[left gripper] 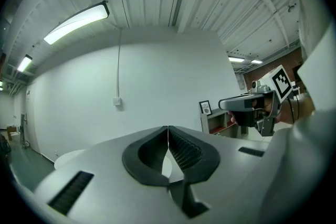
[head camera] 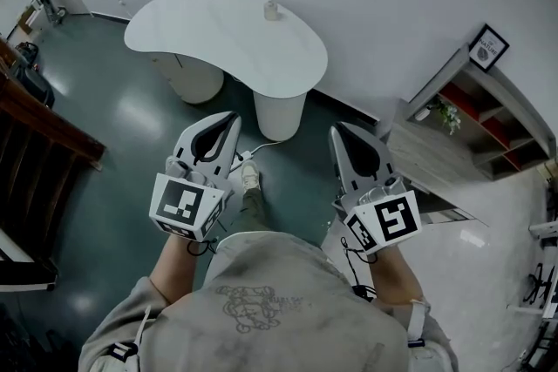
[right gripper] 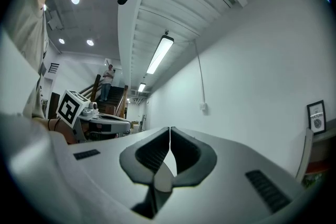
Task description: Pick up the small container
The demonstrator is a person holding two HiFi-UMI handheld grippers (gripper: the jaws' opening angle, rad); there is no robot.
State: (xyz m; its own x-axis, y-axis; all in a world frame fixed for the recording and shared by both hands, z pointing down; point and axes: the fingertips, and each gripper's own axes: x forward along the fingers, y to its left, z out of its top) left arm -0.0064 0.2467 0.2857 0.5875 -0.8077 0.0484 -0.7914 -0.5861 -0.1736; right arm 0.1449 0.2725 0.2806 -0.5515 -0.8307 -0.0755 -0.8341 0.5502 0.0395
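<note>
Both grippers are fully closed with nothing between the jaws. Left gripper (head camera: pixel 228 121) sits lower centre-left in the head view, right gripper (head camera: pixel 338 131) lower centre-right. Small container (head camera: pixel 271 10) stands upright on the white desk (head camera: pixel 200 35), upper centre of frame near the wall-side edge, well apart from both.

bright, even indoor light, long white fluorescent ceiling tube (left gripper: pixel 77 22) glowing overhead, soft glare patches on glossy dark green floor (head camera: pixel 139 113), both gripper views fisheye-bent with black corners, head view sharp
</note>
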